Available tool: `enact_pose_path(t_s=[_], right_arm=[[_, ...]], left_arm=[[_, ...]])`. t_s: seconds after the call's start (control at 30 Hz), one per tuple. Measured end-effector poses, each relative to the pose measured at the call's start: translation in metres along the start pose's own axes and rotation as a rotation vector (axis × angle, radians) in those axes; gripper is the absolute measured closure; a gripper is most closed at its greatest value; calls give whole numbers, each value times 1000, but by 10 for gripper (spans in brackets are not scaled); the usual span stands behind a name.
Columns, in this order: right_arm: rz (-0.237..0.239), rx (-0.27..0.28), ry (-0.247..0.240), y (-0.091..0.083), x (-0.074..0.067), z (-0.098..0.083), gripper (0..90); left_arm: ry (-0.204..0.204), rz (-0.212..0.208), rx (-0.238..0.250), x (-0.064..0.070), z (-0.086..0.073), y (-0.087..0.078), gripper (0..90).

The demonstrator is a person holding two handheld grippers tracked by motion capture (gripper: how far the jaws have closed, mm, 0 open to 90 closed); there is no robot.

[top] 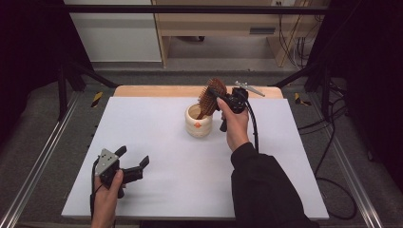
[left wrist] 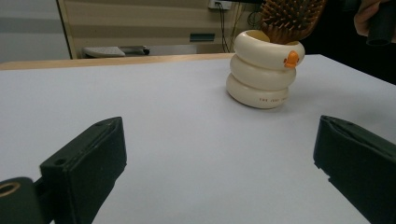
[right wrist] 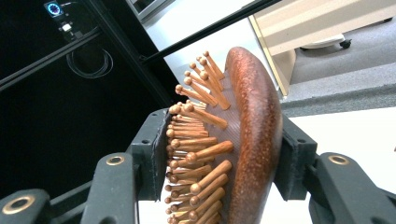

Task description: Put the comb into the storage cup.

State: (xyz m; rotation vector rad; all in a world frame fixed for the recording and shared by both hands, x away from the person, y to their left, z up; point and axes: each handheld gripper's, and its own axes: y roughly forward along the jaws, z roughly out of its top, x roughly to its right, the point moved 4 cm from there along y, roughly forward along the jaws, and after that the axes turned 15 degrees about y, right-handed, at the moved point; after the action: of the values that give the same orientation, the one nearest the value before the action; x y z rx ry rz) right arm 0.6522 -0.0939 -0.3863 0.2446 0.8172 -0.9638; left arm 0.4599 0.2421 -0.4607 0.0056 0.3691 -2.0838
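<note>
- Two tongs work over one white worktop (top: 190, 180). From the high view, the right tongs (top: 215, 93) grip the head of a brown wooden paddle hairbrush with peg bristles (top: 211, 97), whose handle reaches down into a cream ceramic holder shaped like three stacked rings (top: 198, 124) near the far middle of the worktop; the left tongs (top: 133, 159) lie released at the near left, well apart from both
- Left gripper view: its jaws stand wide with nothing between them, only bare worktop; the holder stands upright farther off with a small orange duck bill on its top ring, the brush head rising from its mouth
- Right gripper view: one pad presses the smooth polished back of the hairbrush, the other meets the peg tips, so the head is clamped across its thickness
- Judgement: the brush looks light and stiff, its glossy back slippery and the pegs springy, so the grip could shift; the holder seems breakable and could tip if the handle levers its rim
- Nothing else crowds the worktop; black frame rails and cables lie beyond it
</note>
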Motion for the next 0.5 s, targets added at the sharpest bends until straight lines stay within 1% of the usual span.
enact_pose_path(t_s=[0.17, 0.23, 0.3, 0.37, 0.4, 0.5], right_arm=[[-3, -1, -5, 0, 1, 0, 448], [-6, -3, 5, 0, 1, 1, 441], [-9, -3, 3, 0, 3, 1, 429], [-10, -6, 10, -1, 3, 2, 433], [-11, -7, 2, -2, 3, 2, 434], [-10, -5, 0, -2, 3, 2, 430]], left_arm=[[0, -3, -1, 0, 0, 0, 29], [0, -3, -1, 0, 0, 0, 29], [-3, -2, 0, 0, 0, 0, 29], [-1, -5, -1, 0, 0, 1, 29], [0, -5, -2, 1, 0, 1, 29], [2, -7, -2, 1, 0, 1, 29]])
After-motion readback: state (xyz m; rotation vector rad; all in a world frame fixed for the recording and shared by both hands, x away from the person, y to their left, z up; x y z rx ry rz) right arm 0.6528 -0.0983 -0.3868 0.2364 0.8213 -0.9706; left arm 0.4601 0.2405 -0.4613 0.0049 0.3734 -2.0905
